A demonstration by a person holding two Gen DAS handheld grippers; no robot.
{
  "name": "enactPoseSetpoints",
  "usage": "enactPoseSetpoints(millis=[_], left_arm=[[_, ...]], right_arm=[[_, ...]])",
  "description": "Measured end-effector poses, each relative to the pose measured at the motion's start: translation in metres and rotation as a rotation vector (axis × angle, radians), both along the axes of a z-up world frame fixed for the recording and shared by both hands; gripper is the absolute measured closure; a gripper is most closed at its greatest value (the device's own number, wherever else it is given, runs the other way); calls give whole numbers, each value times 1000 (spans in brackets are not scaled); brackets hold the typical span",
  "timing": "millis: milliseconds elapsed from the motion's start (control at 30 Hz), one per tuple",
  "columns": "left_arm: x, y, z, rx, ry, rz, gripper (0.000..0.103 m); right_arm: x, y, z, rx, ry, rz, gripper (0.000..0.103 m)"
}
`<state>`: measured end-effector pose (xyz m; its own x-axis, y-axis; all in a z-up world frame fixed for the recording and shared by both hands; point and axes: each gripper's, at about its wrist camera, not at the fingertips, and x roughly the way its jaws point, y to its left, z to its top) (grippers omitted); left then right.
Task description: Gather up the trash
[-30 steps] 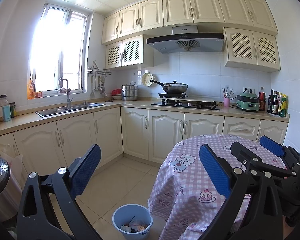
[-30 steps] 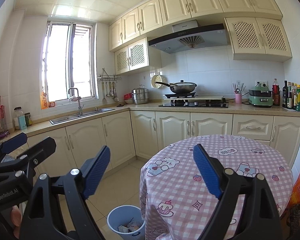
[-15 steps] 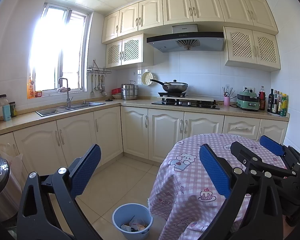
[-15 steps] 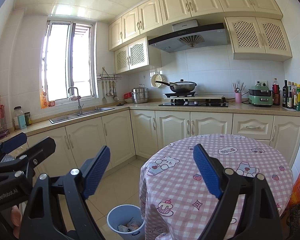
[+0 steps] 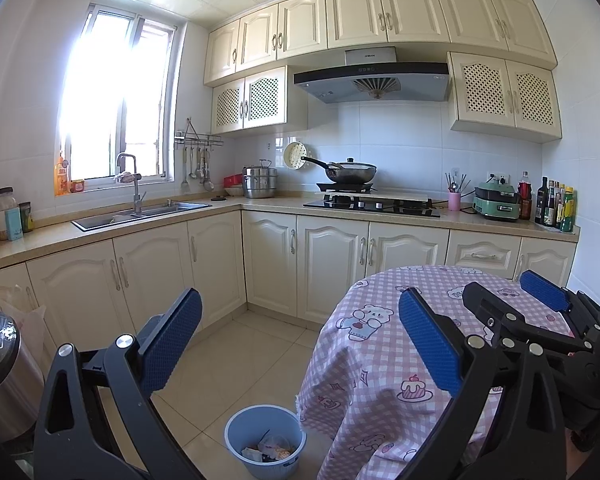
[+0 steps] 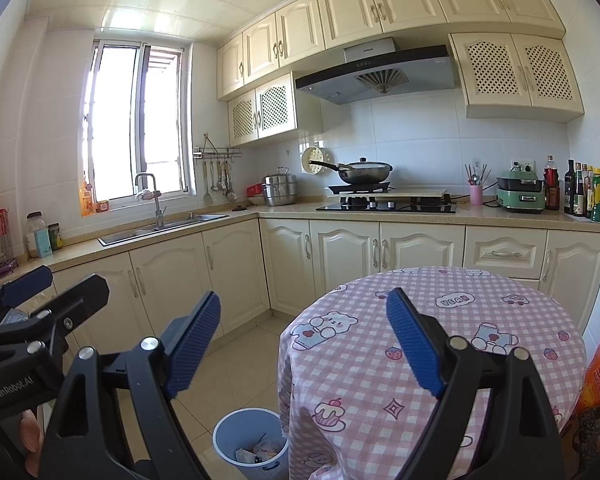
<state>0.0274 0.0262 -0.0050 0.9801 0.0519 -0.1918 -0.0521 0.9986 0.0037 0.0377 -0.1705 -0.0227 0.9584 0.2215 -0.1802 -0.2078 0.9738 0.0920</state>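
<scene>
left tool point(image 5: 300, 344) open, empty | right tool point(image 6: 304, 340) open, empty | bin point(image 5: 265, 436) touching table point(image 5: 380, 360) cloth | risk: snagging cloth reaching bin

I read both views as bright daylight from the white-framed sliding window point(image 5: 116, 120), blown out in the left view. Glare on the glossy white wall tiles point(image 6: 412, 136). Fisheye bending and dark corners at the edges. Focus seems sharp, perhaps softer at the rims.
</scene>
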Motion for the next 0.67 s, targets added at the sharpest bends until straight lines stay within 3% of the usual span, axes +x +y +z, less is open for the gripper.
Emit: enactPoseSetpoints(millis=[400,667], left_arm=[[2,1,-4,-1,7,2,8],[23,2,-17,-7,70,27,8]], right_arm=[[4,-2,0,-2,8,1,19],[29,-6,-12,-12,60,5,19]])
